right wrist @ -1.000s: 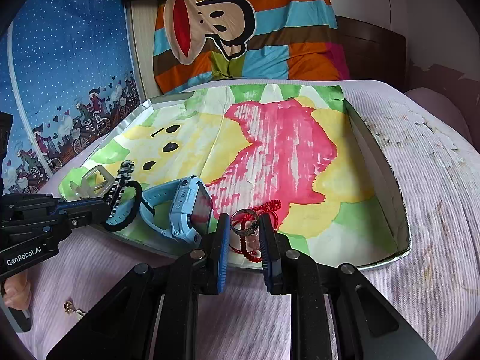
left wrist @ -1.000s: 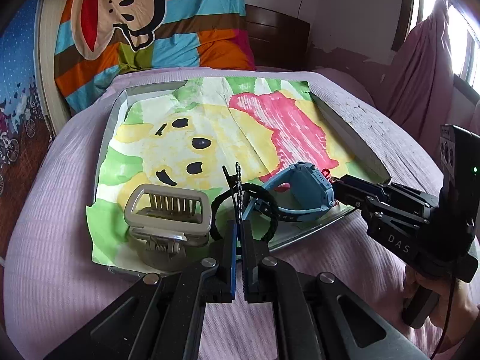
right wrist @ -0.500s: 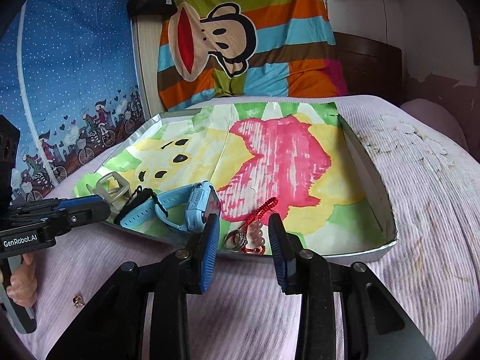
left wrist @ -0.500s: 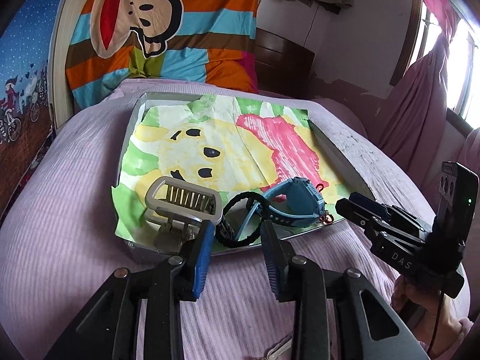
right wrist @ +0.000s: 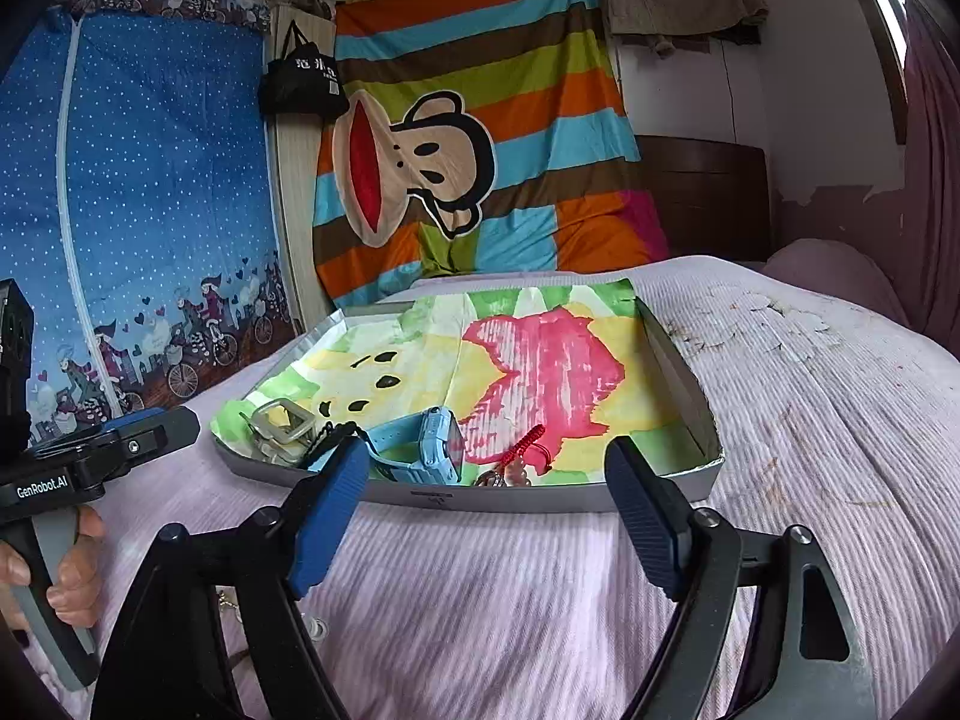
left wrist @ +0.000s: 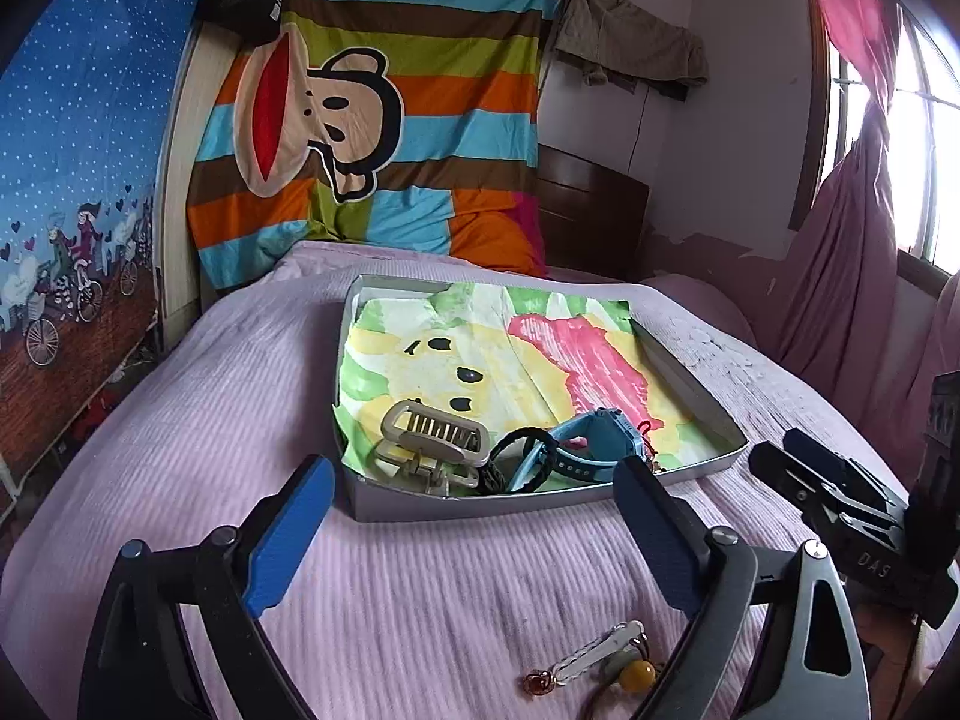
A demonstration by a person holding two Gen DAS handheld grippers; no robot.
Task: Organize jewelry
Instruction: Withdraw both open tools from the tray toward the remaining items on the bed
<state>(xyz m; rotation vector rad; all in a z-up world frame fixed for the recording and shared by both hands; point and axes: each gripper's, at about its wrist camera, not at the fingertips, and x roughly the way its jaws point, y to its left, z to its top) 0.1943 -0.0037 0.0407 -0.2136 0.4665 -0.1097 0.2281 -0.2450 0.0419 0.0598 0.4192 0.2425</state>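
Note:
A shallow grey tray (left wrist: pixel 480 507) (right wrist: pixel 690 483) lined with a painted paper lies on the bed. At its near edge lie a beige hair claw clip (left wrist: pixel 429 441) (right wrist: pixel 282 423), a black braided bracelet (left wrist: pixel 510 450), a blue watch (left wrist: pixel 591 441) (right wrist: pixel 429 444) and a red cord bracelet with a ring (right wrist: pixel 522 450). My left gripper (left wrist: pixel 474 516) is open and empty, short of the tray. My right gripper (right wrist: pixel 486 492) is open and empty, also short of the tray. On the cover near the left gripper lie a white hair pin and an amber bead (left wrist: pixel 606 657).
The bed has a lilac ribbed cover (left wrist: pixel 210 420). A striped monkey blanket (left wrist: pixel 360 138) hangs at the head. A blue curtain (right wrist: pixel 150 210) is on the left, a pink curtain and window (left wrist: pixel 870 210) on the right. Small trinkets (right wrist: pixel 318 627) lie below the right gripper.
Both grippers let go: the left released the black bracelet, the right the ring and red cord. Both opened wide and drew back and up from the tray.

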